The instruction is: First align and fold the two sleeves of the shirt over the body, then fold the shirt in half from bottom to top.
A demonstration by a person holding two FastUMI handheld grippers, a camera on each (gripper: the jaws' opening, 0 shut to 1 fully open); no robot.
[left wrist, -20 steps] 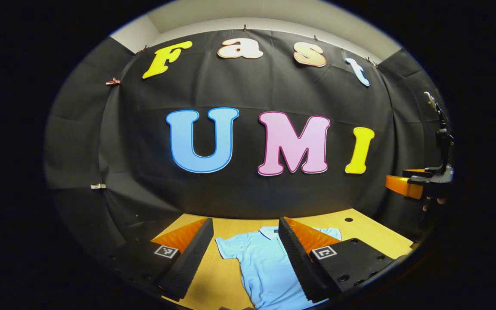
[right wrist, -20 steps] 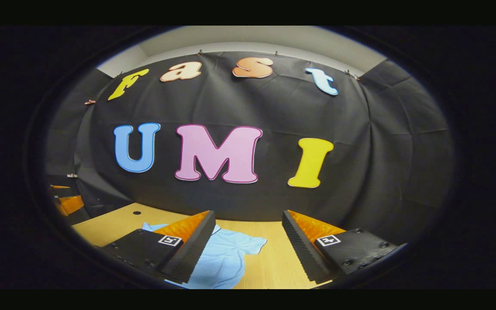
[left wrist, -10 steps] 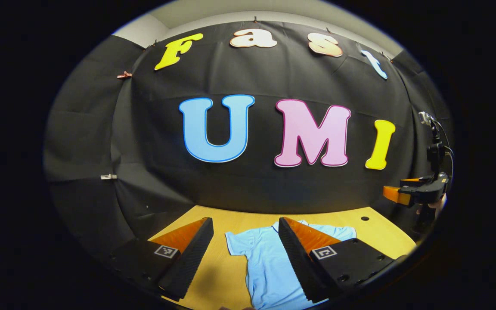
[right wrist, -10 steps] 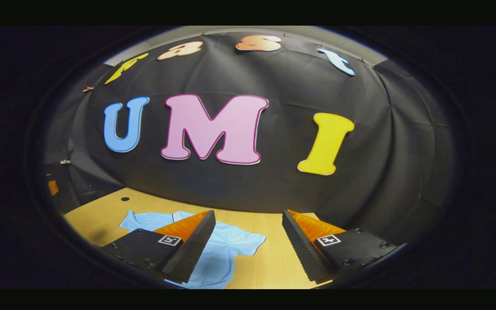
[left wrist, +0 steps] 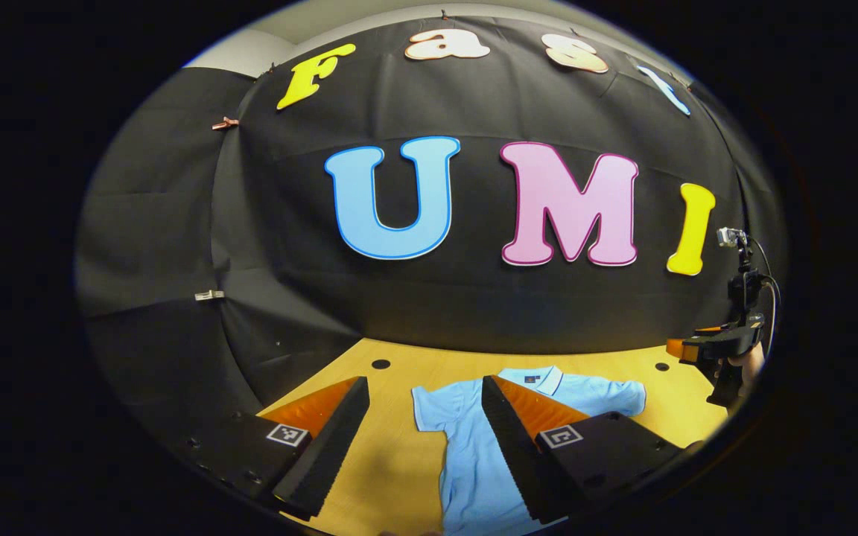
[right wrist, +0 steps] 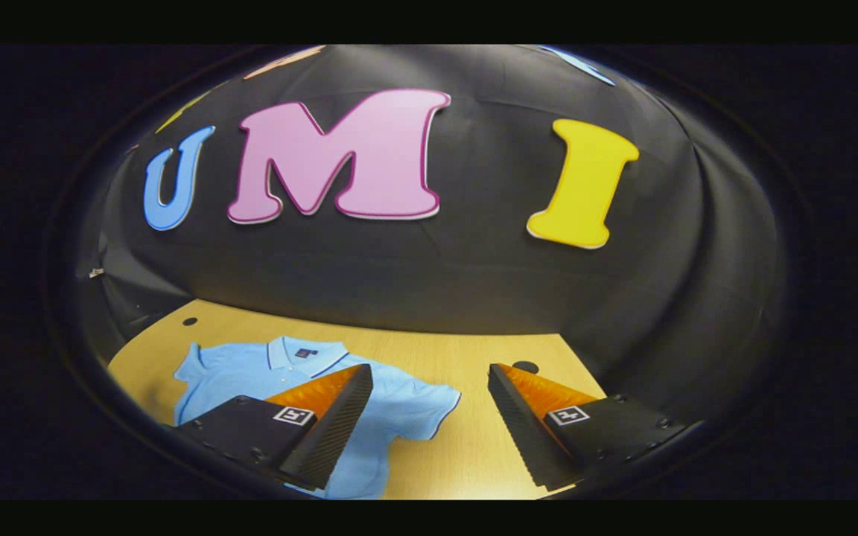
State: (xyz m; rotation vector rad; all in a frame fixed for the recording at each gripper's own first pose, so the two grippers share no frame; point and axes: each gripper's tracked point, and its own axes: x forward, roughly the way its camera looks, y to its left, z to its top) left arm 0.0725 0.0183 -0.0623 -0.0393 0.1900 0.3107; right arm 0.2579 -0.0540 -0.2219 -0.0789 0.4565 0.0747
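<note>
A: Left gripper?
B: Jaws wide apart, nothing between them, above the table. A square marker tag sits on each finger (pattern, no readable text).
A: Right gripper?
B: Same: spread, holding nothing.
A: Shirt?
B: Light blue polo shirt flat on the wooden table, collar toward the booth wall, both sleeves out. Small dark neck label, too small to read. Hem is cut off, and the fingers cover part of the body.
</note>
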